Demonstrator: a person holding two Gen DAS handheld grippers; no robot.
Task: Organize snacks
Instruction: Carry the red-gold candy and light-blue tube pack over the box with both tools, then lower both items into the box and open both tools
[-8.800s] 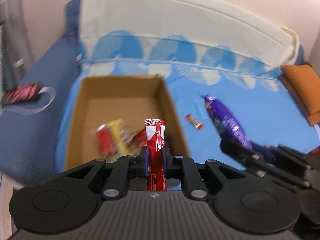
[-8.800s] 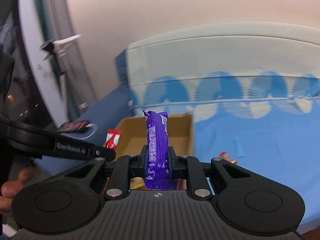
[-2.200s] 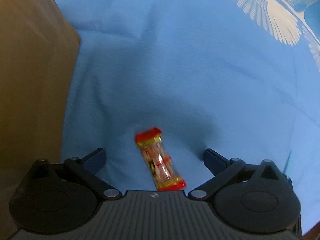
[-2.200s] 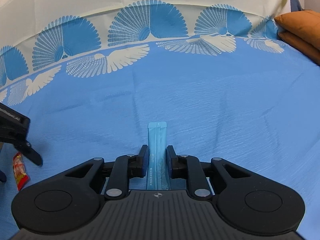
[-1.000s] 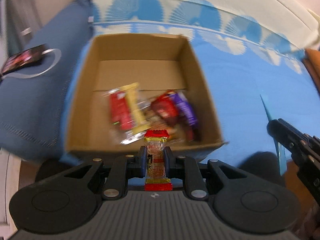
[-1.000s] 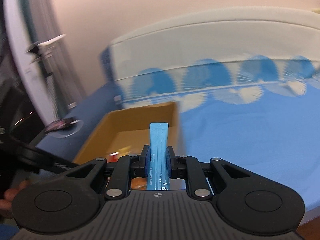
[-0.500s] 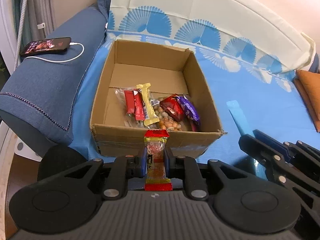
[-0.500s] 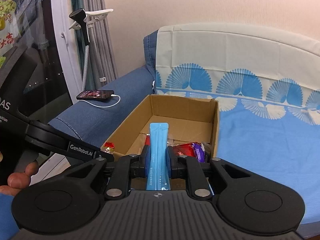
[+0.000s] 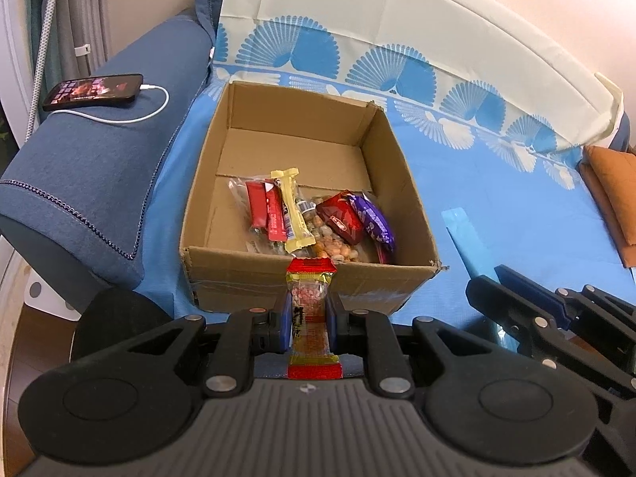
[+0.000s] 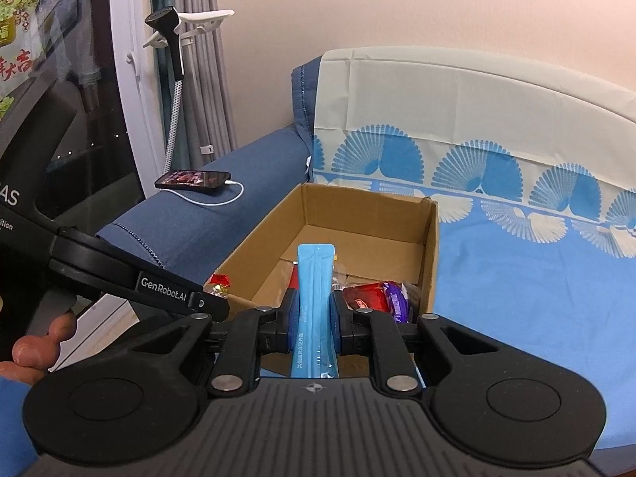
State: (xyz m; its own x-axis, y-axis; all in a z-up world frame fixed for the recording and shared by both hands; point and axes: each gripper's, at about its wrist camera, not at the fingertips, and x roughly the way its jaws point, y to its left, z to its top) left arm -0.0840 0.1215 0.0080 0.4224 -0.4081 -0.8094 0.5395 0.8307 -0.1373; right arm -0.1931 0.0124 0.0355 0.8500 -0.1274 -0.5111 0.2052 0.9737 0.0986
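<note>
An open cardboard box [image 9: 409,198] [image 10: 431,246] sits on the blue sofa cover, holding several snacks: red bars, a yellow bar, a red pack and a purple pack [image 9: 373,222]. My left gripper [image 9: 310,318] is shut on a small clear candy pack with red ends [image 9: 311,302], just short of the box's near wall. My right gripper [image 10: 314,326] is shut on a flat light-blue sachet [image 10: 315,298] that stands upright, in front of the box's near right corner. The sachet [image 9: 465,238] also shows right of the box in the left wrist view.
A phone [image 9: 93,89] on a white cable lies on the dark blue armrest left of the box. An orange cushion [image 9: 612,183] sits at the far right. A window, curtain and a white holder [image 10: 187,28] stand to the left. A person's fingers [image 10: 35,346] hold the left tool.
Both grippers have swung from blurred motion to steady positions facing the box, which now stands sharp and closer to centre. In the last half second almost nothing has shifted.
</note>
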